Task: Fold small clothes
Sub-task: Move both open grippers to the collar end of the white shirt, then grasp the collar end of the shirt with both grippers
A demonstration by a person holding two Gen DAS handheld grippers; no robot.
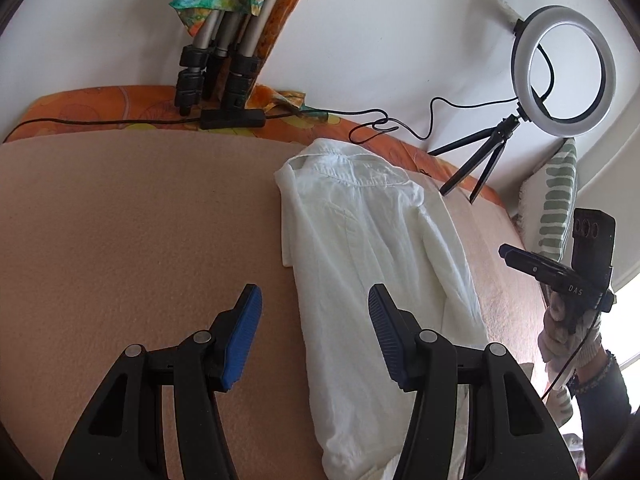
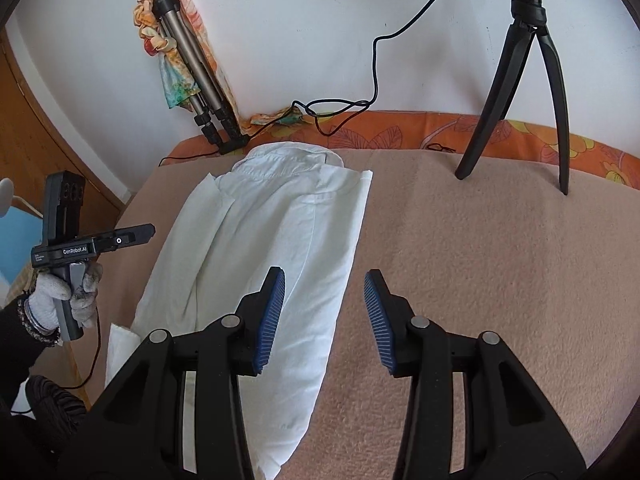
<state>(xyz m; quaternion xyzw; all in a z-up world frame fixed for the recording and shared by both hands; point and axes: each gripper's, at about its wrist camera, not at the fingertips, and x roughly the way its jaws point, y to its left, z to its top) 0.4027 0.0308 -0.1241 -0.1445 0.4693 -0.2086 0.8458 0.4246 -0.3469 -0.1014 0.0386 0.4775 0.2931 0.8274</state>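
Both pictures are bright, with soft daylight all over. In the left wrist view the strongest light comes from the lower right corner, where a window (image 1: pixel 628 320) glows plain white with no detail. The ring light (image 1: pixel 564 68) looks pale, and I cannot tell if it is on. Shadows are faint and soft; the white shirt (image 1: pixel 360 260) shows gentle grey folds and looks a little washed out. Both pictures are sharp, with no blur. The fisheye lens bends straight lines, so the bed edge (image 2: pixel 440 128) curves, and the corners of each picture are black.
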